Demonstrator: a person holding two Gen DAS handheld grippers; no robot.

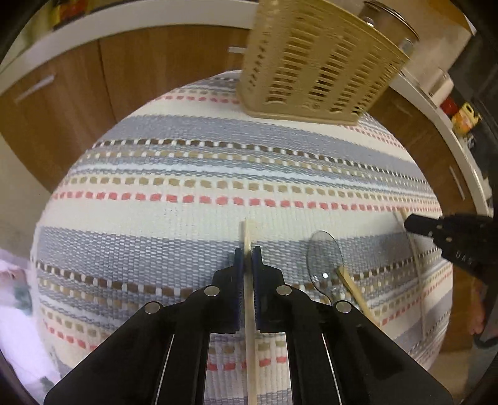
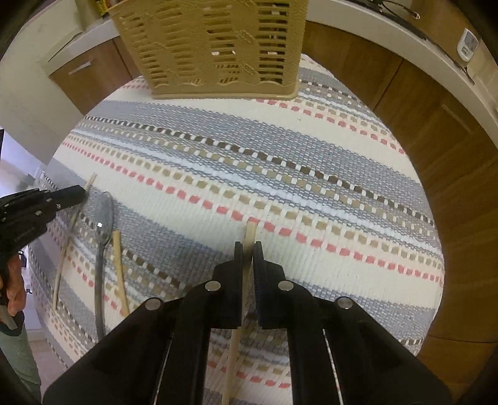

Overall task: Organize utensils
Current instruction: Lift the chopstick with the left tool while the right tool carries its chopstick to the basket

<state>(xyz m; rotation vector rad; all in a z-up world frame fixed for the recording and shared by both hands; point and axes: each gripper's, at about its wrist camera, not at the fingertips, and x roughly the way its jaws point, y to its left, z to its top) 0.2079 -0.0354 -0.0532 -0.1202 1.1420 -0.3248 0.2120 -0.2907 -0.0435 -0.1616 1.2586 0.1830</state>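
Closest to the left wrist camera, the left gripper [image 1: 248, 258] is pressing its jaws nearly together on a pale wooden chopstick [image 1: 249, 327], whose shaft is running between the two pads and poking out a little past the tips over the striped woven cloth [image 1: 186, 174]. Just to the right of it, a clear plastic spoon [image 1: 323, 258] is lying on the cloth with another chopstick [image 1: 358, 293] slanting beside its bowl. Nearest the right wrist camera, the right gripper [image 2: 248, 255] is likewise squeezing almost fully closed on a second pale chopstick [image 2: 232, 367], which is passing down between its fingers and sticking out slightly beyond them. Over at the left of that view, the spoon [image 2: 102, 236] and the loose chopstick [image 2: 119, 274] are resting side by side, with the left gripper [image 2: 82, 193] reaching in above them and a hand [image 2: 14, 289] showing behind it. Farther back, at the cloth's far edge, a beige slotted plastic utensil caddy [image 2: 211, 46] is standing upright; what is sitting inside it cannot be told through the slots. Beyond it, wooden cabinet fronts [image 1: 77, 93] are running under a white countertop [image 1: 140, 18].
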